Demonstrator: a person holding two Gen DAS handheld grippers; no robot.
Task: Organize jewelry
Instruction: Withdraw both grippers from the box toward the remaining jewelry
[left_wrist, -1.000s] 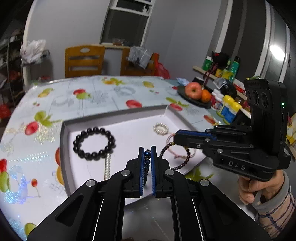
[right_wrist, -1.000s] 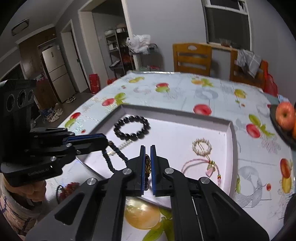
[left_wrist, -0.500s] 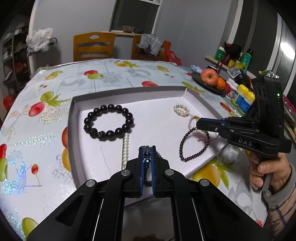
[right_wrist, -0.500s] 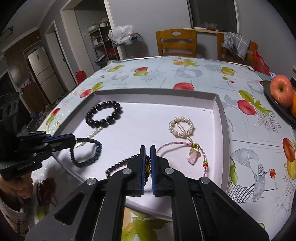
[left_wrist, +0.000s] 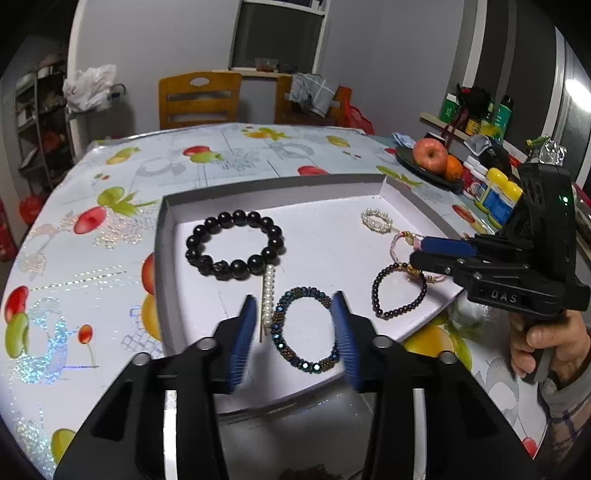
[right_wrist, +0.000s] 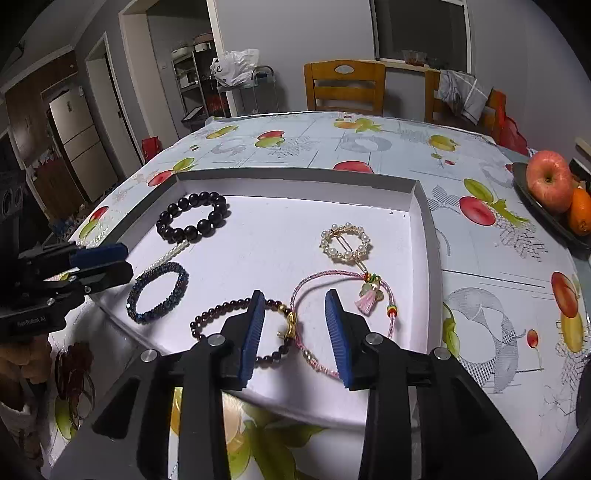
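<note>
A white tray (left_wrist: 168, 236) on the fruit-print table holds jewelry. My left gripper (left_wrist: 295, 310) is open, its blue pads on either side of a blue beaded bracelet (left_wrist: 291, 350) lying flat in the tray; it also shows in the right wrist view (right_wrist: 146, 288). My right gripper (right_wrist: 295, 299) is open over a dark garnet bracelet (right_wrist: 221, 310) and a pink cord bracelet (right_wrist: 332, 275). A black bead bracelet (left_wrist: 236, 243), a pearl strand (left_wrist: 269, 291) and a pearl ring clip (right_wrist: 345, 243) lie further in.
A dark plate (right_wrist: 546, 218) with an apple and an orange sits at the table's right. Bottles and jars (left_wrist: 495, 192) stand beyond it. Wooden chairs (left_wrist: 199, 99) stand at the far edge. A dark red item (right_wrist: 74, 373) lies left of the tray.
Both grippers have opened. The blue beaded bracelet and the garnet bracelet have been let go and now lie flat in the tray.
</note>
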